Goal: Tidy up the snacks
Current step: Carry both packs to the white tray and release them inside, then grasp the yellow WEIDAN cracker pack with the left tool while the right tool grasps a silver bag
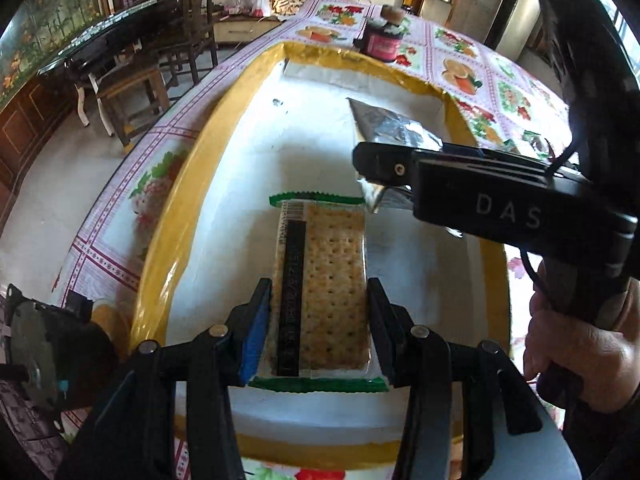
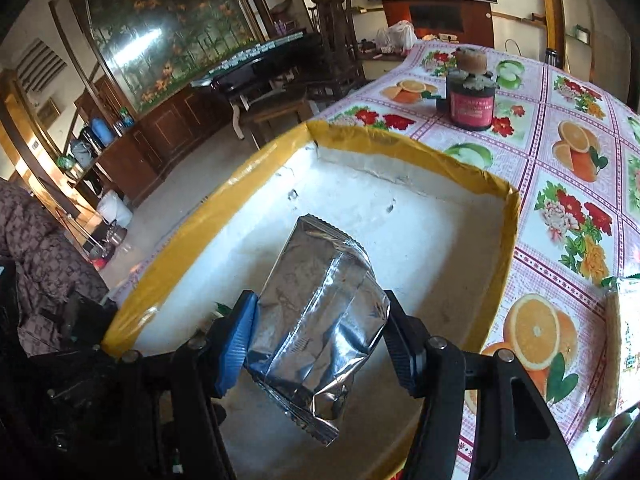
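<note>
- The white foam box, its rim taped in yellow, sits on a table under a fruit-and-flower tablecloth.
- The left gripper grasps a clear, green-edged cracker packet by its long sides; the blue pad and the black one press against it. The packet is inside the box, over the white floor; whether it rests on the floor cannot be told.
- Just right of the crackers, seen from the left wrist, a silver foil snack bag hangs over the box's right half.
- The right gripper clamps that foil snack bag: both fingers dent its crinkled sides, and the bag tilts above the box floor.
- A hand grips the right tool's handle at the far right of the left wrist view.
- Beyond the box stands a dark jar with a pink label, well apart from both packets.
- Another snack pack lies on the cloth at the right edge, outside the box.
</note>
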`<state>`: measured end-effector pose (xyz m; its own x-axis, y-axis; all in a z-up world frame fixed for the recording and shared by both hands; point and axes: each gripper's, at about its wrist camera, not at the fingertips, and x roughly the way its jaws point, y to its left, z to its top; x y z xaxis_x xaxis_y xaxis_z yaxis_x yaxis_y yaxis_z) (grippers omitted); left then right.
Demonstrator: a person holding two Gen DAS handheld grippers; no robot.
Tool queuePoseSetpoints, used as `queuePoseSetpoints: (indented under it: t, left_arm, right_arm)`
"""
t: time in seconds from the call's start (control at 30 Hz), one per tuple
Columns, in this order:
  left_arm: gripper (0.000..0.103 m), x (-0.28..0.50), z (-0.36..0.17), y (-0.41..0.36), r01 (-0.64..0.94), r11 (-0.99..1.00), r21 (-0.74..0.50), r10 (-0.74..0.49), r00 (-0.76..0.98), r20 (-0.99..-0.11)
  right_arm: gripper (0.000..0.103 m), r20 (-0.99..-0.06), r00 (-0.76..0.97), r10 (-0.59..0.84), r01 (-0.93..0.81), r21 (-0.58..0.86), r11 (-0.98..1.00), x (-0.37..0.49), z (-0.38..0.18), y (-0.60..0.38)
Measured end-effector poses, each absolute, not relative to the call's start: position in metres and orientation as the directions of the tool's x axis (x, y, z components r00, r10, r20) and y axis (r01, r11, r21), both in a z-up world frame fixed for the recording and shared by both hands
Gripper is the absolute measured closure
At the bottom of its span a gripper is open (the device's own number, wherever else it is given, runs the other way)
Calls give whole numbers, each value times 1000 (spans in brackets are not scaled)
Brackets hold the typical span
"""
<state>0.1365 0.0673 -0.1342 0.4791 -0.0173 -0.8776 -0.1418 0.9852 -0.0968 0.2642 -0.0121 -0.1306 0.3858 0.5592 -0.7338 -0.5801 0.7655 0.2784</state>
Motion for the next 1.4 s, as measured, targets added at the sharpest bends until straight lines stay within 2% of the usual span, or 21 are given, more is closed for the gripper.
queuePoseSetpoints:
  t: [0.27,0.53,0.6,0.67,0.73,1.07,1.4]
  left_arm:
    - [54,141,-137,72,-151,987,-52,26,476,-879]
    - [47,149,-137,81,-164,986,7,83,458,-885]
    - [40,144,-126,80,-157,988,2,79,482,-873]
    - [26,136,-112,74,-146,989,-6,71,517,-853]
    - [20,129,-99,64,-128,991,-24,51,550,-833]
    - [19,118,-82,-8,10,998,-65,-59,578,-814]
    - [19,109,-78,-60,91,995,-50,-93,572,-815]
  right_arm:
    - [38,-725,392,566,-569,293,769,263,-124,-15]
    - [35,-608,488,627,-549,344,761,232,-73,-71]
    - [34,-577,524,627,-534,350,769,218,-63,-96]
    - [33,-563,554,613,-509,354,785,207,-58,-118]
    - [33,-548,576,606,-485,368,793,198,-56,-139]
    - [33,-591,635,498,-321,385,866,164,-75,-230]
    - [33,-607,658,446,-230,401,887,143,-90,-285]
